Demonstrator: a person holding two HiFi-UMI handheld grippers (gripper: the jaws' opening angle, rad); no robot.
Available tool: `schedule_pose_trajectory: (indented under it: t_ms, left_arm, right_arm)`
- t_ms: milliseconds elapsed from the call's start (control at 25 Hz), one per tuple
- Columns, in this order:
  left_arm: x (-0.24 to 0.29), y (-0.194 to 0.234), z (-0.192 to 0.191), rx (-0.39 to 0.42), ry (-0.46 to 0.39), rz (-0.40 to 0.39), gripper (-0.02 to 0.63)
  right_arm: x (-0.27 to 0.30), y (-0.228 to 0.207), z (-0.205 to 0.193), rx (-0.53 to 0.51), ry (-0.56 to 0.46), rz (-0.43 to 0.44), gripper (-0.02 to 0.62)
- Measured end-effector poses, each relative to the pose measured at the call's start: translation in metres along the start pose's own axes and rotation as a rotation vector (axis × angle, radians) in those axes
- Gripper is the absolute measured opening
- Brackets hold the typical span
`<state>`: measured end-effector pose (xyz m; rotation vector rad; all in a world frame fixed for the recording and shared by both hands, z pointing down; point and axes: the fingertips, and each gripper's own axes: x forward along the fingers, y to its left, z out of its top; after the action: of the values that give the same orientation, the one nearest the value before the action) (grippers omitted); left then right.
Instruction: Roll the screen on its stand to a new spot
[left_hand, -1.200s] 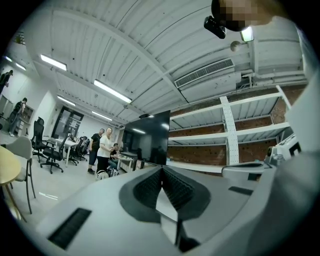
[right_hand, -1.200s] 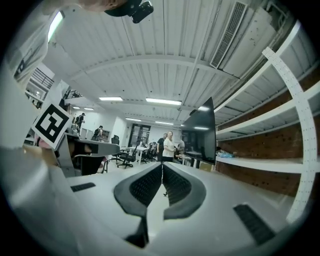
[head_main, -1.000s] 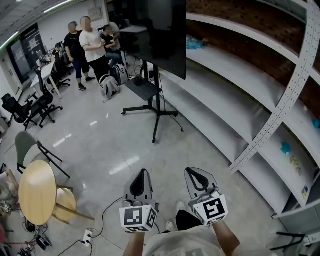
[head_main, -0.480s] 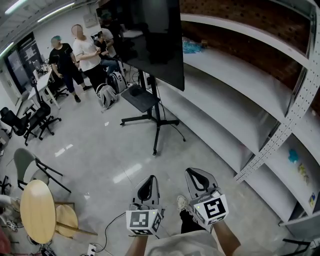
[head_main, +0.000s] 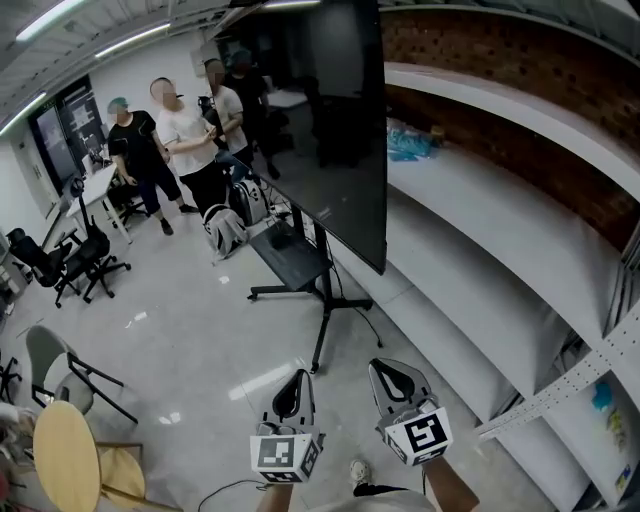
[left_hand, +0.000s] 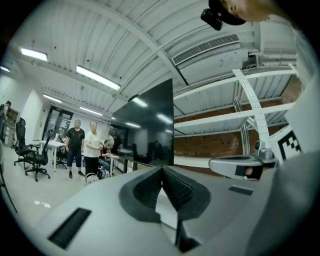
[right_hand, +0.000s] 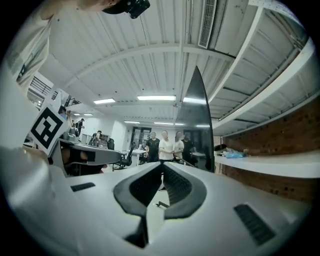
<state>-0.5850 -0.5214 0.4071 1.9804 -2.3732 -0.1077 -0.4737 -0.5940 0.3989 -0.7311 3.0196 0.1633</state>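
Observation:
A large black screen (head_main: 320, 120) stands on a black wheeled stand (head_main: 315, 290) with a small shelf, beside the white shelving. My left gripper (head_main: 293, 385) and right gripper (head_main: 392, 372) are low in the head view, side by side, a good step short of the stand's base, touching nothing. Both are shut and hold nothing. In the left gripper view the screen (left_hand: 145, 127) rises ahead above the shut left gripper (left_hand: 162, 170). In the right gripper view the screen (right_hand: 197, 120) appears edge-on above the shut right gripper (right_hand: 162, 169).
Long white shelves (head_main: 500, 230) run along the right. Several people (head_main: 185, 130) stand behind the screen near backpacks (head_main: 225, 225). Office chairs (head_main: 60, 265), a folding chair (head_main: 60, 365) and a round wooden table (head_main: 65, 465) are at the left. A cable (head_main: 230, 488) lies on the floor.
The screen and stand have come nearer and larger in the head view as I walk toward them. Both grippers keep their places side by side, still shut.

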Motion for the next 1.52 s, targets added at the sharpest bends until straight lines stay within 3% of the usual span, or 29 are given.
schedule_pose_trajectory:
  t_ms: [240,600,880,1320,1520]
  left_arm:
    - [0.073,0.0,0.014,0.029,-0.032,0.008,0.013]
    - [0.136,-0.004,0.041,0.033,-0.09,-0.014,0.014]
    - [0.158,-0.011,0.056,0.039,-0.117,-0.059,0.014]
    - [0.18,-0.003,0.059,0.005,-0.091,-0.135,0.014]
    - [0.207,-0.025,0.113,0.071,-0.171,-0.218,0.018]
  right_arm:
    - [0.053,-0.048,0.0,-0.015,-0.035,0.041,0.022]
    - [0.079,-0.103,0.019,-0.027,-0.082,-0.02,0.022]
    - [0.088,-0.112,0.029,-0.055,-0.094,-0.041,0.023]
    - [0.105,-0.111,0.027,0.016,-0.105,-0.048,0.023]
    - [0.116,-0.132,0.042,0.071,-0.148,-0.057,0.023]
